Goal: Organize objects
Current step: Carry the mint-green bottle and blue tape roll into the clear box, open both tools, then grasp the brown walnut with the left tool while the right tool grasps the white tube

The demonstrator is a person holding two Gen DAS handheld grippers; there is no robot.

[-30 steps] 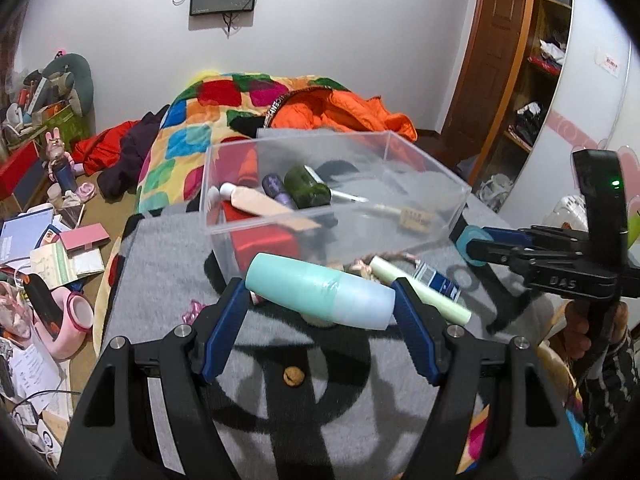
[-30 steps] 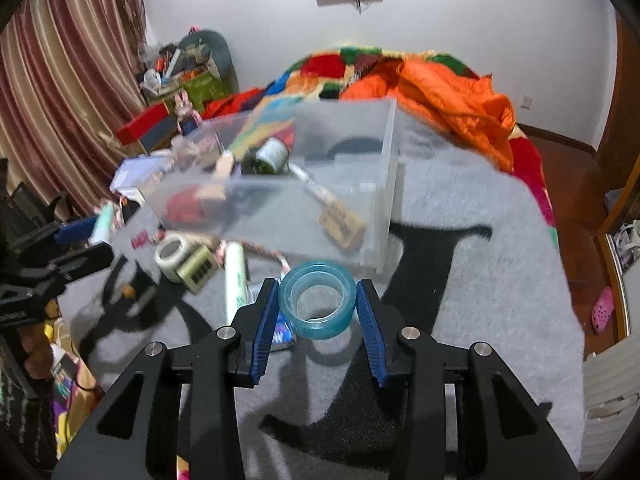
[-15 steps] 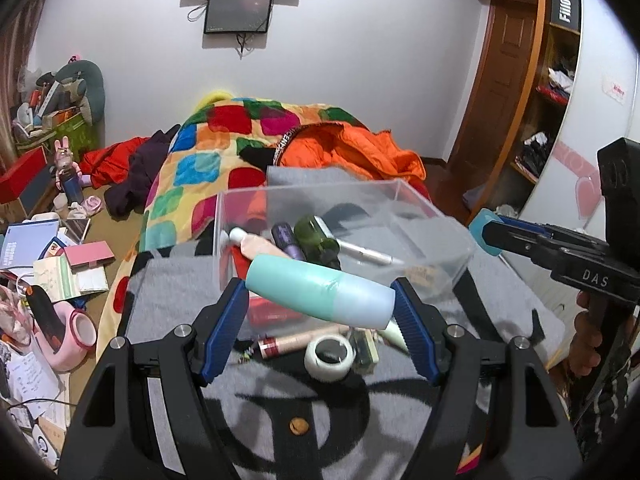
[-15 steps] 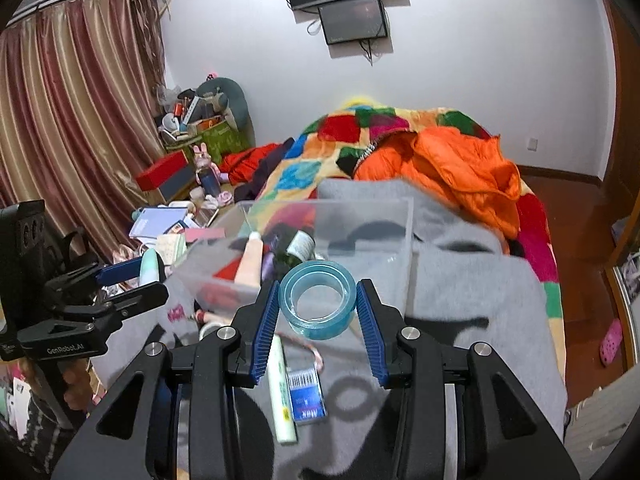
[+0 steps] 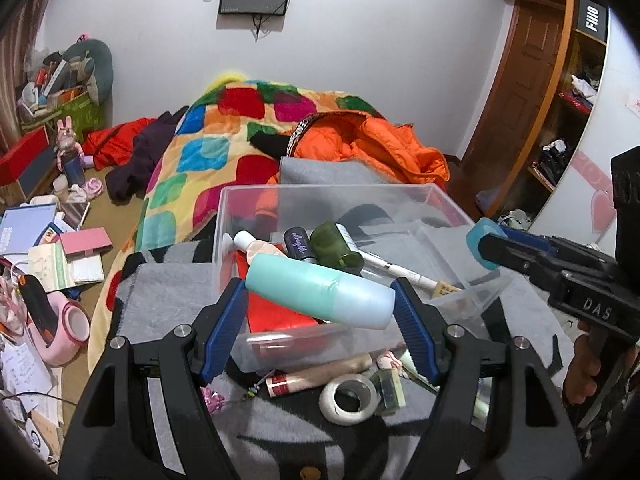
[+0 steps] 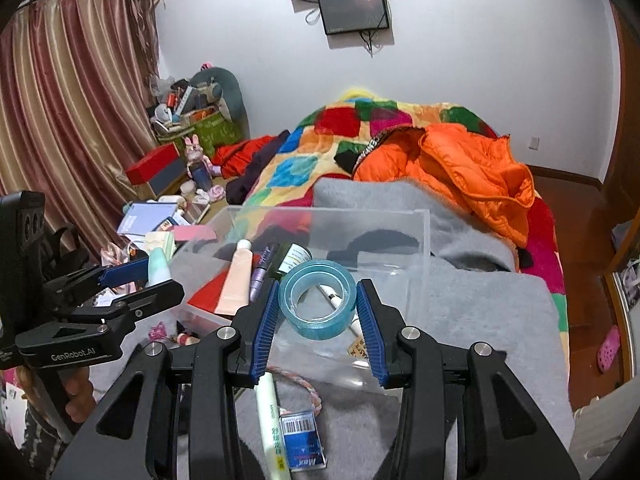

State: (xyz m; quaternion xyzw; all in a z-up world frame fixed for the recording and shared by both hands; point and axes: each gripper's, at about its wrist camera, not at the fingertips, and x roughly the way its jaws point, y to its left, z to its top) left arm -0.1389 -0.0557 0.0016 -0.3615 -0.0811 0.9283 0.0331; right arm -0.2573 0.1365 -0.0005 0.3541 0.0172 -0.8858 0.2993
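A grey blanket [image 5: 168,300] covers the bed and carries everything. On it, ahead of the left claw [image 5: 320,312], sits a clear plastic bin [image 5: 448,216]. Just below that claw's tips, against the bin's near wall, lie a cream tube with a red cap [image 5: 320,374], a white tape roll [image 5: 349,398] and a small green block [image 5: 390,388]. Under the right claw [image 6: 318,310] lie a pale green tube [image 6: 270,412], a blue barcoded packet [image 6: 302,442] and a braided cord [image 6: 304,386].

Count: my two claws [image 5: 320,306] [image 6: 316,312], one clear bin [image 5: 304,196], two tape rolls — blue [image 6: 317,299], white [image 5: 349,398]. One teal bottle [image 5: 320,295], one green jar [image 5: 330,242], one pen [image 5: 400,270].
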